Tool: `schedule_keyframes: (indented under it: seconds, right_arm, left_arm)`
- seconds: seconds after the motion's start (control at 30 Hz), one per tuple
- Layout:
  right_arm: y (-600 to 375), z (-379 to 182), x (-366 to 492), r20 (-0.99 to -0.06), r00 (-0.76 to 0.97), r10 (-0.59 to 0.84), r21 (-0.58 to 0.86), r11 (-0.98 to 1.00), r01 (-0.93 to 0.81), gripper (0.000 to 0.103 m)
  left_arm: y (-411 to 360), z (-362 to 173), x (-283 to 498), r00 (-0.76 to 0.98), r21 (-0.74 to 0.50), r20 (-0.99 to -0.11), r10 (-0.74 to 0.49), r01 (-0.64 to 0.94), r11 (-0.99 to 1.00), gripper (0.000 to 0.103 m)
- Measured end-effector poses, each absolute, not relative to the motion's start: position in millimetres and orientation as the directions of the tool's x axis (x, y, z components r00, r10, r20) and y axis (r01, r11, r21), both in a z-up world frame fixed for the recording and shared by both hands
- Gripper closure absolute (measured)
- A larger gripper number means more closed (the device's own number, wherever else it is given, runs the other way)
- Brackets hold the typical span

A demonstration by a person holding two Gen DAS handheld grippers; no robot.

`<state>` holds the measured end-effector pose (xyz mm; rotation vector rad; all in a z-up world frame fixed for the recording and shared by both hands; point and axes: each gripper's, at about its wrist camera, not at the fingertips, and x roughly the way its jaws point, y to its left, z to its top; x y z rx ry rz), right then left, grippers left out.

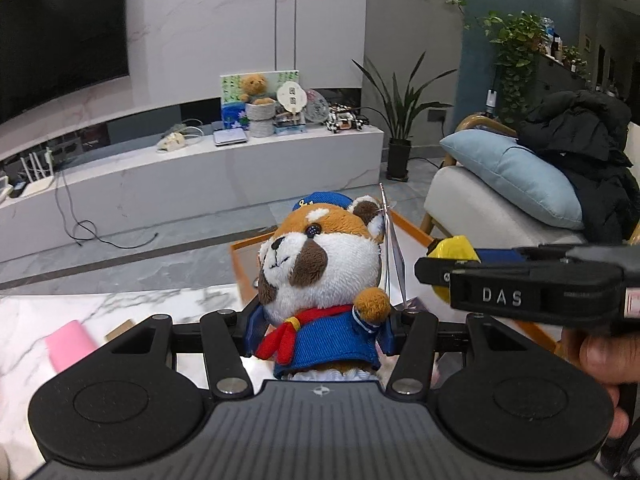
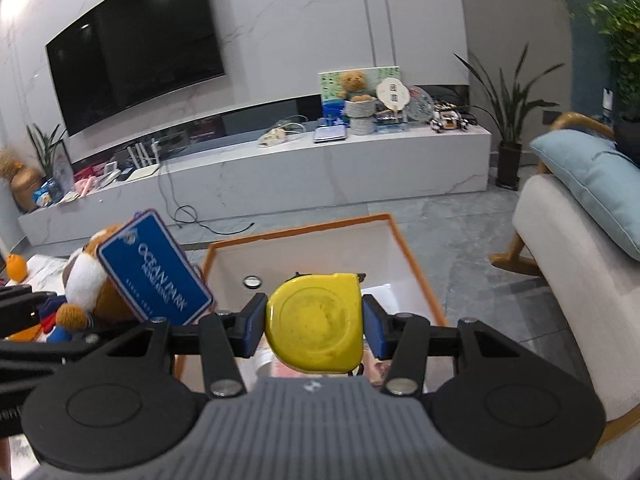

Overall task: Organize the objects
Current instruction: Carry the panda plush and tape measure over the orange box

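Both tools loaded above the orange-rimmed box.
Left wrist view: left tool (image 1: 320, 330) clamps the red panda plush (image 1: 320, 272); box (image 1: 412, 230) at 1 o'clock.
Right wrist view: right tool (image 2: 315, 324) clamps the yellow tape measure (image 2: 316, 320) over the box (image 2: 396, 236); plush's blue tag (image 2: 154, 268) at 9 o'clock.

White marble table (image 1: 120, 304), pink pad (image 1: 70, 344) (partly hidden), orange-rimmed box (image 2: 404, 248) at its edge

Left gripper (image 1: 320, 328) and right gripper (image 2: 314, 326) held side by side, jaws clamped.
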<state>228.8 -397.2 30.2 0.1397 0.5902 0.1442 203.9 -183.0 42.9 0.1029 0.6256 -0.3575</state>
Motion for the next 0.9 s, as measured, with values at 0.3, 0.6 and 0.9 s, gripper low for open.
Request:
schedule_keyframes:
  seconds: [0.3, 0.6, 0.9]
  right_arm:
    - [-413, 22, 257, -0.571, 0.806, 0.155, 0.222, 0.975, -0.030, 0.051]
    - [-410, -3, 281, -0.635, 0.759, 0.140, 0.209, 0.978, -0.005, 0.051]
    - [-410, -19, 304, -0.676, 0.720, 0.155, 0.234, 0.972, 0.011, 0.051]
  left_arm:
    - [-217, 23, 242, 0.741, 0.111, -0.632, -0.228, 0.378, 0.919, 0.042]
    - [-230, -2, 271, 0.698, 0.153, -0.697, -0.165, 0.370, 0.916, 0.042]
    - [-234, -13, 286, 0.665, 0.201, -0.737, -0.125, 0.391, 0.898, 0.042]
